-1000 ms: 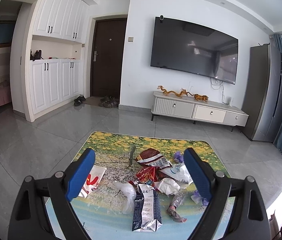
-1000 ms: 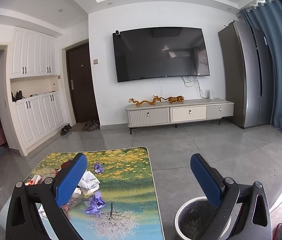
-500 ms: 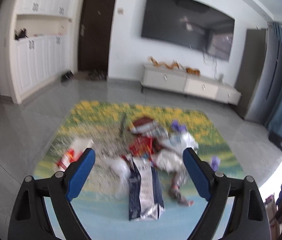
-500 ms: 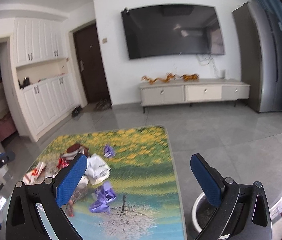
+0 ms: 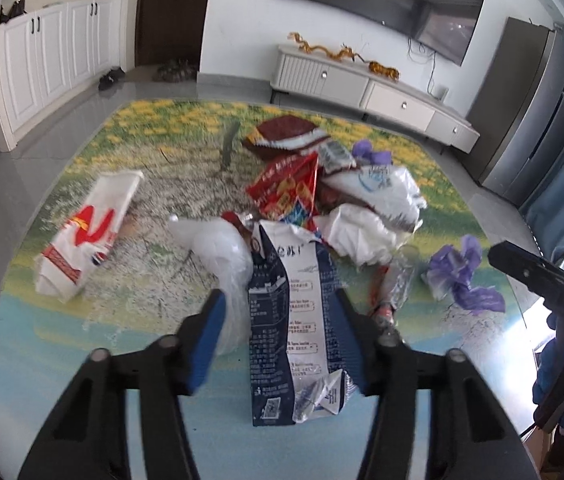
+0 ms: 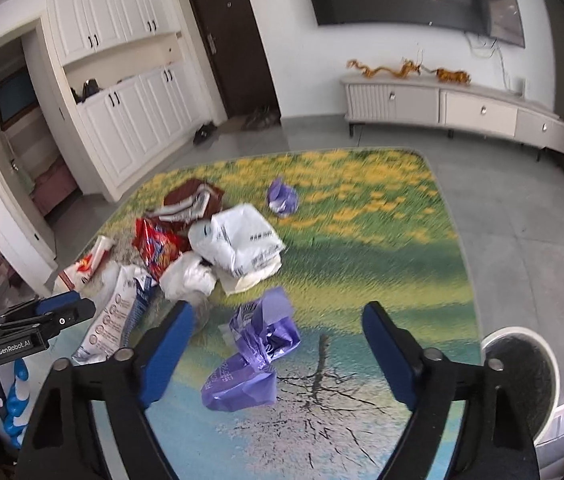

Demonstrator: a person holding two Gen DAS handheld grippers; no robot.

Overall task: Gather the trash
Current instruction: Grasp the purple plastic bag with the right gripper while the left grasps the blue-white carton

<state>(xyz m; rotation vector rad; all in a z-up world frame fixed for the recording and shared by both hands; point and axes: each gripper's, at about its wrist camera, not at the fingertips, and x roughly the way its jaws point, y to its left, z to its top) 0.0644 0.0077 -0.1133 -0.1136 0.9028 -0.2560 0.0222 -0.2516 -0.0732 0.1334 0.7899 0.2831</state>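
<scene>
Closing, both jaws straddled untouched trash: left gripper (image 5: 278, 338) the blue-white pouch (image 5: 294, 312), right gripper (image 6: 278, 350) the purple wrapper (image 6: 256, 354); bin (image 6: 522, 376) at four o'clock showed only dark inside.

A second ago both claws looked level across the room; now both are tipped down over the rug. The left gripper (image 5: 280, 330) has dropped in close, and its jaws, wide before, are closing with the navy-and-white carton (image 5: 291, 312) between them. The right gripper (image 6: 278, 354) has swung toward the litter, and its closing jaws now frame the crumpled purple bag (image 6: 254, 354), formerly off to the claw's left.
</scene>
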